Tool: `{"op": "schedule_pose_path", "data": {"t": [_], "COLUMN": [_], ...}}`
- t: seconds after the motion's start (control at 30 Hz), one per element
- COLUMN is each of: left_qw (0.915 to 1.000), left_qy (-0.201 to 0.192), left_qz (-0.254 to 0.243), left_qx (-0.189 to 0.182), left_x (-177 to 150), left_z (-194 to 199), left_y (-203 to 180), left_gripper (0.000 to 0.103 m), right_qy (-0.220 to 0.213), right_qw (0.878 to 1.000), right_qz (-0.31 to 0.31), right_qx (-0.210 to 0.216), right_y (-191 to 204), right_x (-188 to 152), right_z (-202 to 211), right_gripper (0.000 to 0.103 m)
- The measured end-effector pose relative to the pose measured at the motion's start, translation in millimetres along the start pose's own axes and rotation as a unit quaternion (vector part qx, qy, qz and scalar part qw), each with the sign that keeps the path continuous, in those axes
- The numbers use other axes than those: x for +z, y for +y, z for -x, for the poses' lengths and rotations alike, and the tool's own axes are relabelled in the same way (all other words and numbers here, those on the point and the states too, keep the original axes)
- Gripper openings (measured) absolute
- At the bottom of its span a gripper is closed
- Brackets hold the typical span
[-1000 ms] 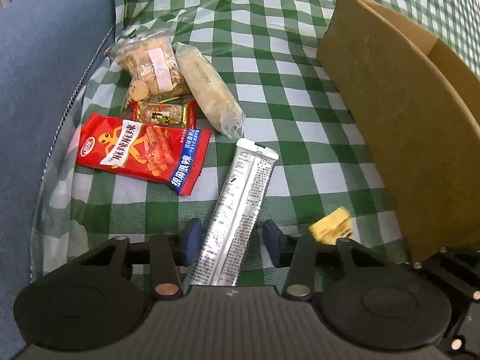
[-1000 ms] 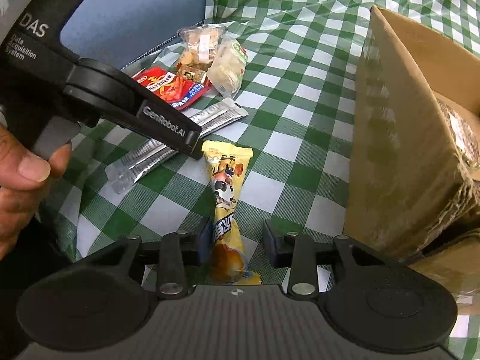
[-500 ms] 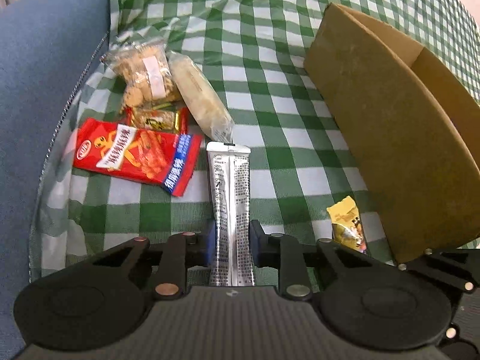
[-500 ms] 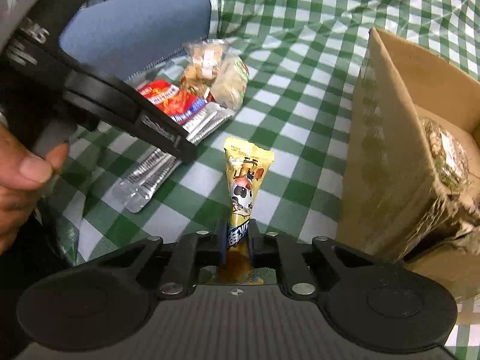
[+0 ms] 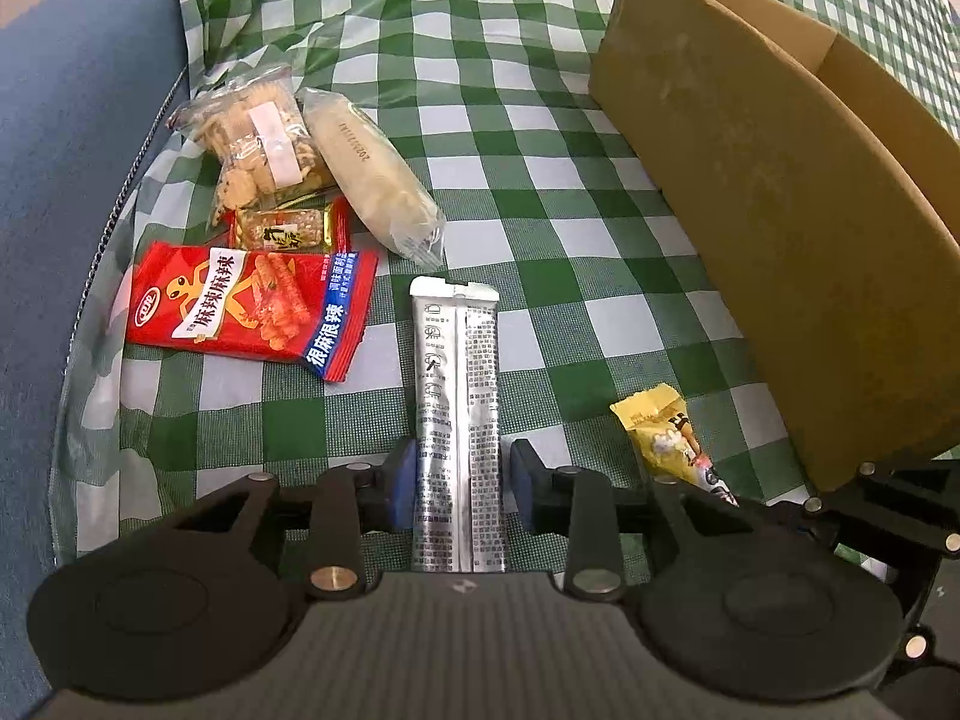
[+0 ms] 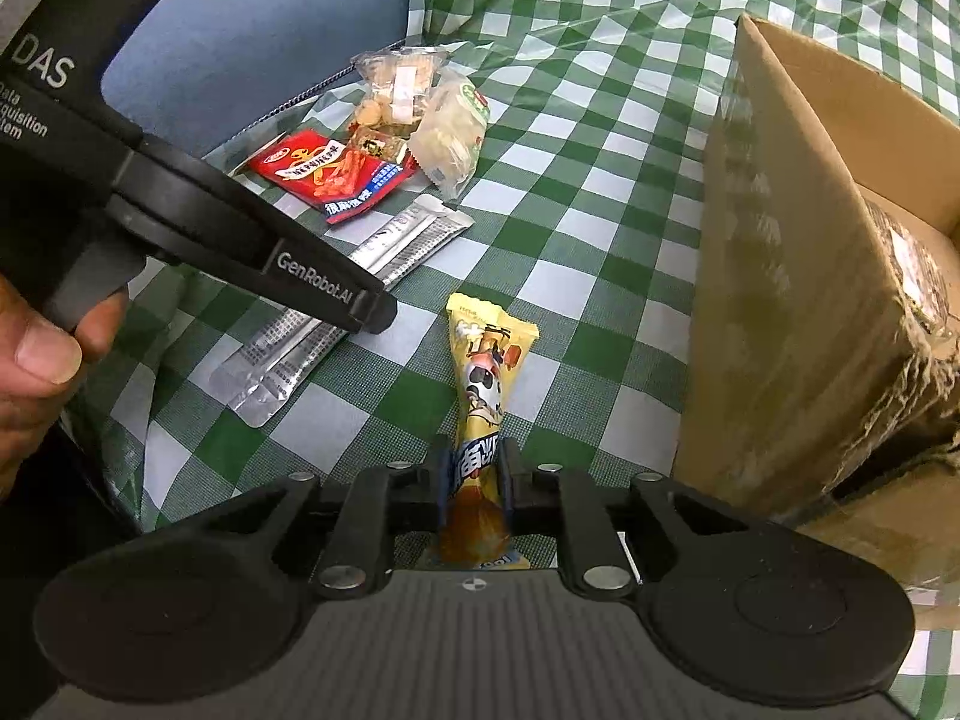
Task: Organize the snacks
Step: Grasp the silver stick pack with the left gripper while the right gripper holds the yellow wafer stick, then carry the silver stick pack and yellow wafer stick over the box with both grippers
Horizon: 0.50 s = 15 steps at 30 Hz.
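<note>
The yellow snack (image 6: 486,384) is pinched between the fingers of the right gripper (image 6: 474,474), close beside the box (image 6: 774,324) wall. The silver sachet (image 5: 459,420) lies flat between the spread fingers of the left gripper (image 5: 462,483), near the table (image 5: 540,138) edge where the other packets are grouped. The snack should be lifted clear of the wall before release; the sachet should be gripped squarely across its width.

Green-checked tablecloth (image 5: 480,120), blue chair (image 5: 60,180)

The tabletop (image 5: 480,138) is covered by a green checked cloth (image 5: 540,198). Snack packets (image 5: 282,192), a silver sachet (image 5: 459,396), a yellow wrapper (image 6: 486,372) and a cardboard box (image 5: 780,210) are carried on it.
</note>
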<state>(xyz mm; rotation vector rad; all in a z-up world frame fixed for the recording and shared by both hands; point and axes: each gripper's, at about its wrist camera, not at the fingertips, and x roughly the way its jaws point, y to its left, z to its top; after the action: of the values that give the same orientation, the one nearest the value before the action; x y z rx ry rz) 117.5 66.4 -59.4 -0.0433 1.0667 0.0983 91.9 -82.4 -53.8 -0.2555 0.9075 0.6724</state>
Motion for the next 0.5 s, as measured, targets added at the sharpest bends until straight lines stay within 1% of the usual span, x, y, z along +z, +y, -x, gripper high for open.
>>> {"op": "schedule_pose_path", "data": {"t": [0.1, 0.17, 0.23, 0.37, 0.5], "left_qw": [1.0000, 1.0000, 0.9999, 0.9986, 0.9950], "left_qy": [-0.001, -0.004, -0.013, -0.050, -0.090], "left_qz": [-0.006, -0.008, -0.008, 0.008, 0.029], "left_qx": [0.001, -0.002, -0.005, -0.019, -0.031], "left_x": [-0.1, -0.6, -1.0, -2.5, -4.9], "left_z": [0.8, 2.3, 5.7, 20.9, 37.3], "left_y": [-2.4, -3.4, -3.0, 1.7, 8.9], "left_gripper": [0.030, 0.026, 0.024, 0.023, 0.023], "right_qy": [-0.002, -0.008, -0.016, -0.045, -0.068], "right_qw": [1.000, 1.000, 1.000, 0.999, 0.998], "right_qz": [0.007, 0.010, 0.010, 0.009, 0.012], "right_qx": [-0.003, -0.007, -0.011, -0.013, -0.012], "right_y": [2.0, 2.7, 2.7, 3.5, 4.0], "right_x": [-0.6, -0.4, -0.1, 1.6, 1.7], "right_z": [0.3, 1.6, 4.8, 16.6, 27.1], "right_gripper": [0.017, 0.014, 0.014, 0.013, 0.013]}}
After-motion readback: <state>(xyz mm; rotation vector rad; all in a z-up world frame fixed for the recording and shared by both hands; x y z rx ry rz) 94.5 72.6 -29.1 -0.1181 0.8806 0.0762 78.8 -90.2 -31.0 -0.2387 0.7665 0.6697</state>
